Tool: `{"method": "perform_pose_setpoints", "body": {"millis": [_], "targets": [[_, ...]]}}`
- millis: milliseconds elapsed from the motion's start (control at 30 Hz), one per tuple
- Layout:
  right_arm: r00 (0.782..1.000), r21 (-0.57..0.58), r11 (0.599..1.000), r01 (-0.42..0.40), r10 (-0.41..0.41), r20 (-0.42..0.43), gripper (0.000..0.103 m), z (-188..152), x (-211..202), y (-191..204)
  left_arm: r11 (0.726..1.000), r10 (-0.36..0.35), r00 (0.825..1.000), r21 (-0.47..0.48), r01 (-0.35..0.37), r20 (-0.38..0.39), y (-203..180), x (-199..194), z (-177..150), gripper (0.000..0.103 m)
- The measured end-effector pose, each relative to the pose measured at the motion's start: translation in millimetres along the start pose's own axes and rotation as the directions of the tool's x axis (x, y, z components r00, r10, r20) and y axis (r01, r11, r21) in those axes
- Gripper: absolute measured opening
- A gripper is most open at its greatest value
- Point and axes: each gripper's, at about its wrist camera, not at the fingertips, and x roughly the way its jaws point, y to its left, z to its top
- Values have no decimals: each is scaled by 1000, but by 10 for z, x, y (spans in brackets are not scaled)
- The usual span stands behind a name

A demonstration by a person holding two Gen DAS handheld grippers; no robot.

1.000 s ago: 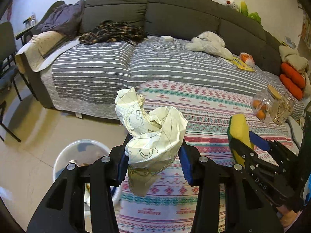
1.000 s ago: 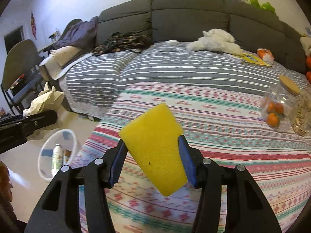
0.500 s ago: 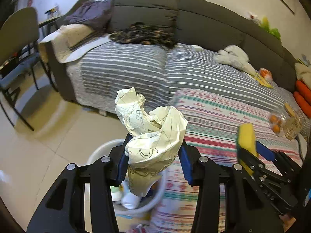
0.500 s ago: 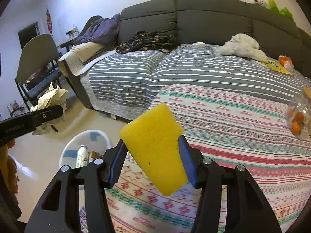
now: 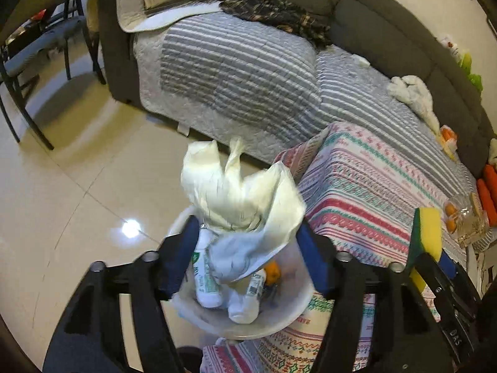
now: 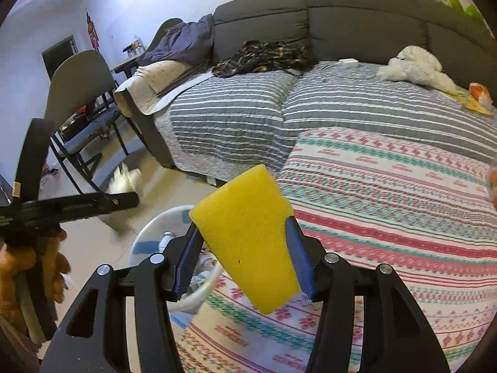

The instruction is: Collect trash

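Observation:
My left gripper (image 5: 245, 248) hangs over the white trash bin (image 5: 279, 320), its jaws spread wide. The crumpled cream paper (image 5: 239, 195) sits blurred between the jaws, no longer squeezed, above white bottles (image 5: 206, 279) in the bin. My right gripper (image 6: 242, 248) is shut on a yellow sponge (image 6: 248, 233) above the patterned cloth; the sponge also shows in the left wrist view (image 5: 428, 233). The bin (image 6: 155, 239) lies below and left of it in the right wrist view, with the left gripper's arm (image 6: 77, 206) and the paper (image 6: 124, 180) beyond.
A patterned cloth (image 6: 388, 217) covers the surface beside the bin. A grey sofa with striped covers (image 5: 242, 71) stands behind. A chair (image 6: 77, 93) stands at the left. A jar of orange fruit (image 5: 462, 217) rests on the cloth at the right.
My left gripper has swung left and down over the bin and opened; the paper has come loose between the jaws. My right gripper still holds the sponge and has shifted slightly left.

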Motion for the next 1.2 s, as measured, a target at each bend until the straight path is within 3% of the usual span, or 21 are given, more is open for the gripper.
{"method": "perform_pose_setpoints", "body": {"millis": [167,367,467,600,700,767,833,933,1000,1067,1100,1133,1167,1200], "targets": [[999,10,999,-34,34,-16,54,36,120,126,999,-25,999,-34,26,23,65,-137,27,78],[996,14,997,-73,73,-44,54,58,357,350,997,62,993,-57,-56,103,168,-361,79,84],[995,6,996,-90,90,-53,56,84,492,498,991,119,980,-80,-107,162,241,-502,110,86],[992,-8,994,-108,107,-64,66,122,635,662,981,163,956,-145,-130,245,371,-707,166,86],[994,-43,994,-101,98,-56,82,141,643,766,970,201,930,-195,-145,308,435,-867,179,92],[995,-60,994,-91,89,-40,87,145,592,785,964,229,903,-211,-159,363,407,-993,186,95],[998,-69,996,-57,56,-16,92,155,507,762,963,246,882,-205,-175,401,330,-1083,177,96],[998,-54,997,51,-49,39,96,188,332,655,960,277,834,-177,-218,477,129,-1203,145,96],[993,-41,994,98,-95,69,96,214,208,572,953,302,778,-157,-259,550,-54,-1303,95,96],[983,-20,989,146,-143,113,96,256,32,465,942,320,678,-149,-300,662,-270,-1428,-22,96],[979,-12,987,157,-155,129,96,283,-24,420,946,306,655,-142,-292,691,-336,-1458,-61,96],[974,-2,986,167,-164,155,96,302,-123,364,954,282,662,-128,-272,695,-400,-1476,-74,96],[969,5,985,172,-170,181,96,318,-222,309,964,253,699,-110,-243,669,-456,-1460,-54,96],[965,8,984,177,-175,195,96,331,-283,270,969,235,724,-101,-225,648,-490,-1441,-40,96]]}}
